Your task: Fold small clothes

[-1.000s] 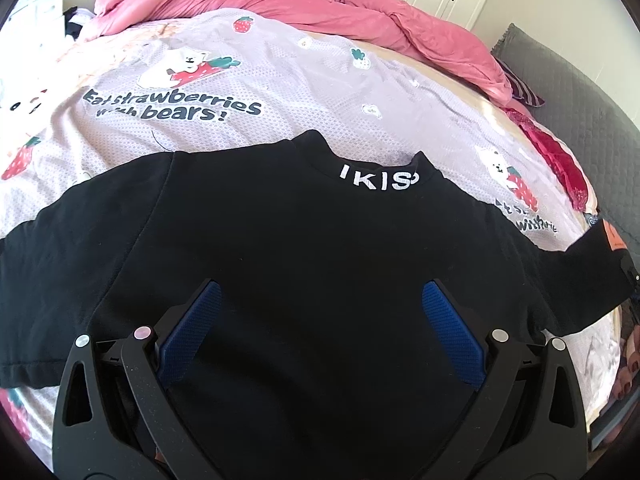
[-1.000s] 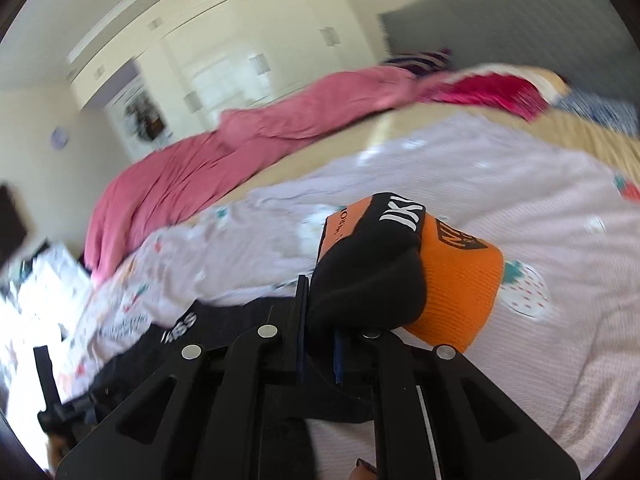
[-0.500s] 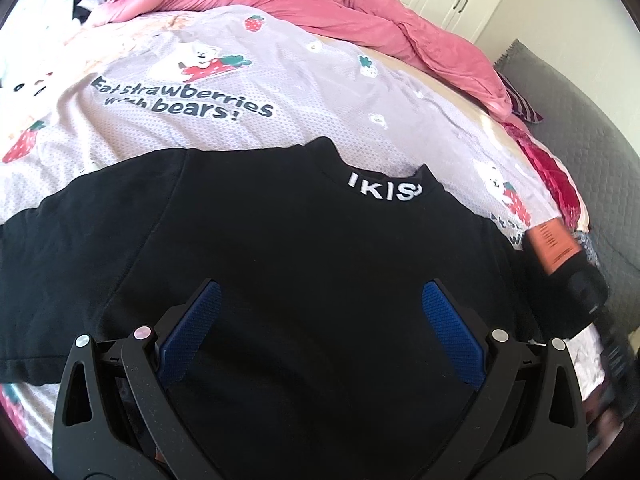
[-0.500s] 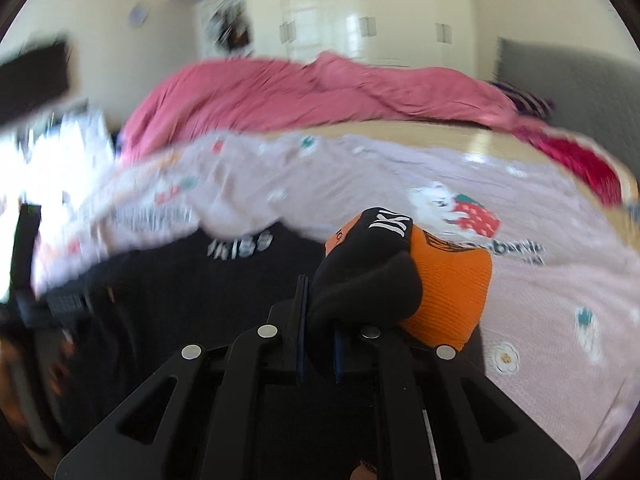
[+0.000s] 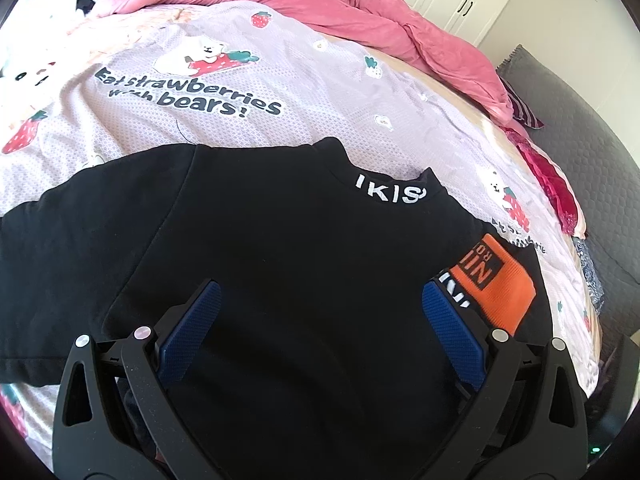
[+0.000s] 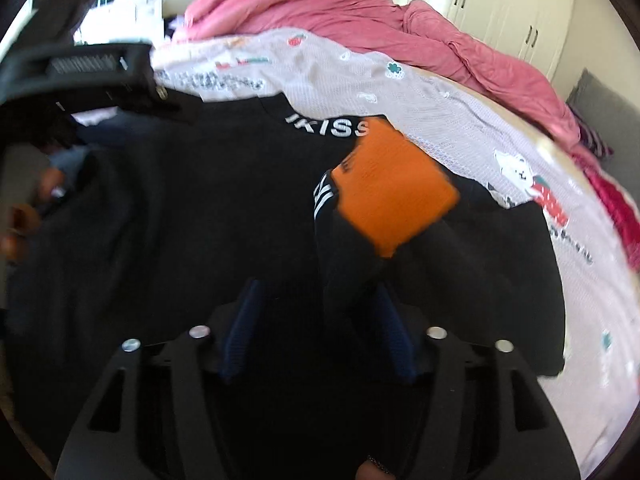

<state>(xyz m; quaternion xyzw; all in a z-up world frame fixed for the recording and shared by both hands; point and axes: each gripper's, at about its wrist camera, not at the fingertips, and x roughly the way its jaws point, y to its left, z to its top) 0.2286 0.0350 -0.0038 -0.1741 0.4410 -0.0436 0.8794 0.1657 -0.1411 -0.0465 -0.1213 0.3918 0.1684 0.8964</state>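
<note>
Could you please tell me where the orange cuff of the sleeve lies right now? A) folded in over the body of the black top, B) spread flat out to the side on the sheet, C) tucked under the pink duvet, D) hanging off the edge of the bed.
A: the orange cuff rests on the black top, below the collar and beside the left tongs, well clear of the pink duvet.

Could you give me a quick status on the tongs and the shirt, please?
Left tongs open above black shirt. Right tongs opening, orange-cuffed sleeve between them, folded onto shirt. Nothing in the way.
</note>
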